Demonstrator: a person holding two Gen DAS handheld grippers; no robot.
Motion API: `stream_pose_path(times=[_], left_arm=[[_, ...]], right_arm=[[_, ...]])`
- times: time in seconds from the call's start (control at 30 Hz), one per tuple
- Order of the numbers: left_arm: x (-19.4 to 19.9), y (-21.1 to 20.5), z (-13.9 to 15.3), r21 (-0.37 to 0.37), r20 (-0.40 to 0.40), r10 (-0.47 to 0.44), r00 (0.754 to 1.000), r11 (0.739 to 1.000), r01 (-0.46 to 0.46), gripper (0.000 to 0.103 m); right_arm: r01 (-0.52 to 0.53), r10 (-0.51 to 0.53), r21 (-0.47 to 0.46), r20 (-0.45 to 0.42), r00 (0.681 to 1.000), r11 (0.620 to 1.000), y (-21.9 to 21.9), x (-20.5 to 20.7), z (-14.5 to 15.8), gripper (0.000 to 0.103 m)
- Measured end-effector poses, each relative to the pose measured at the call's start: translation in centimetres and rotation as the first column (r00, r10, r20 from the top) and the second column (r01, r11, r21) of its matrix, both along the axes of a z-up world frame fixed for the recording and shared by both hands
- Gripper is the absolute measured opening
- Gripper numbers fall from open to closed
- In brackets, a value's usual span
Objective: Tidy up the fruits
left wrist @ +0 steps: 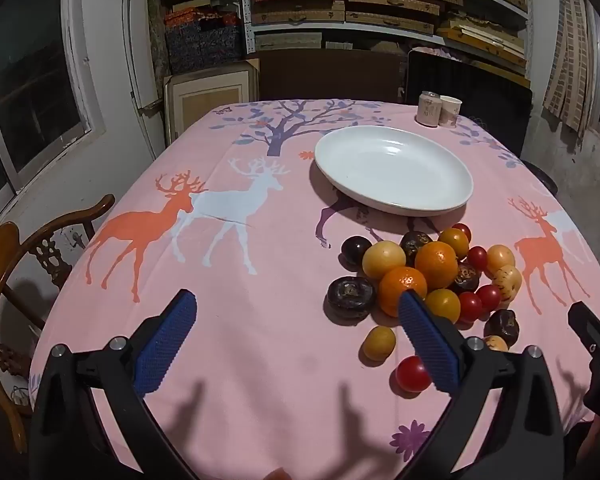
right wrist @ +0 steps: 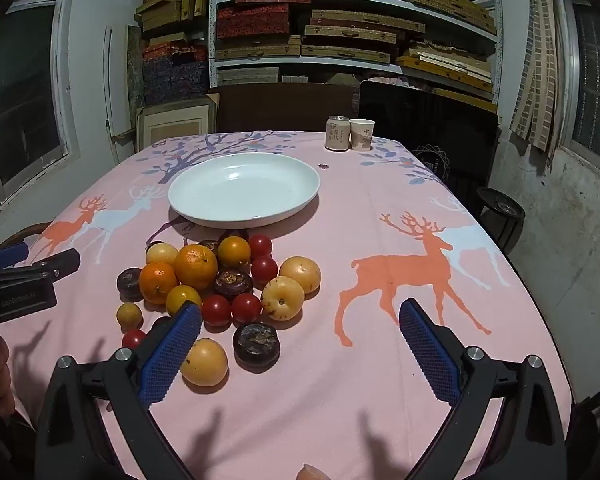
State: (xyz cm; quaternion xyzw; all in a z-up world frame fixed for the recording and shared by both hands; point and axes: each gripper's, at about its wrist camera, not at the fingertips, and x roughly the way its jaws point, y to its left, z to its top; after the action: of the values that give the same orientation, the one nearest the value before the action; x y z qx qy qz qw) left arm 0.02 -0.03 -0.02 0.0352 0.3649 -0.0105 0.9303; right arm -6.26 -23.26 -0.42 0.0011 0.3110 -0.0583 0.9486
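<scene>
A pile of fruit lies on the pink deer tablecloth: two oranges [left wrist: 436,265] [right wrist: 196,266], several yellow fruits [right wrist: 204,362], red cherry tomatoes [right wrist: 216,310] and dark purple fruits [right wrist: 256,346] [left wrist: 351,297]. An empty white plate [left wrist: 394,170] [right wrist: 244,190] sits just beyond the pile. My left gripper [left wrist: 298,312] is open and empty, hovering left of the pile. My right gripper [right wrist: 300,318] is open and empty, above the pile's near right side. Each gripper shows at the edge of the other's view, the left one in the right wrist view [right wrist: 20,280].
A can [right wrist: 337,133] and a paper cup [right wrist: 361,133] stand at the table's far edge. A wooden chair [left wrist: 28,264] is at the left side. Shelves of boxes [right wrist: 340,32] fill the back wall. A dark stool [right wrist: 500,212] stands at the right.
</scene>
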Motion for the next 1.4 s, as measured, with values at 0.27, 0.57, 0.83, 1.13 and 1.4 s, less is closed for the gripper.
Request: stream_pose_path(times=[0.27, 0.57, 0.83, 1.13, 1.4], left_arm=[[0.42, -0.21, -0.11, 0.012, -0.007, -0.013, 1.000, 1.000, 0.014, 0.099], [0.00, -0.32, -0.29, 0.017, -0.002, -0.016, 1.000, 1.000, 0.017, 0.099], [-0.11, -0.38, -0.34, 0.019, -0.003, -0.017, 1.000, 1.000, 0.017, 0.099], [-0.23, -0.19, -0.45, 0.013, -0.006, -0.014, 1.000, 1.000, 0.014, 0.099], [-0.21, -0.19, -0.46, 0.014, -0.006, -0.015, 1.000, 1.000, 0.015, 0.099]], right_arm=[[0.001, -0.001, 0.006, -0.014, 1.000, 1.000, -0.12, 0.10, -0.10, 0.100], [0.015, -0.014, 0.017, -0.019, 1.000, 1.000, -0.49, 0.12, -0.29, 0.100], [0.010, -0.010, 0.014, -0.019, 1.000, 1.000, -0.31, 0.12, -0.46, 0.100], [0.006, -0.006, 0.013, -0.020, 1.000, 1.000, 0.09, 0.00, -0.55, 0.100], [0.005, -0.005, 0.013, -0.021, 1.000, 1.000, 0.12, -0.02, -0.54, 0.100]])
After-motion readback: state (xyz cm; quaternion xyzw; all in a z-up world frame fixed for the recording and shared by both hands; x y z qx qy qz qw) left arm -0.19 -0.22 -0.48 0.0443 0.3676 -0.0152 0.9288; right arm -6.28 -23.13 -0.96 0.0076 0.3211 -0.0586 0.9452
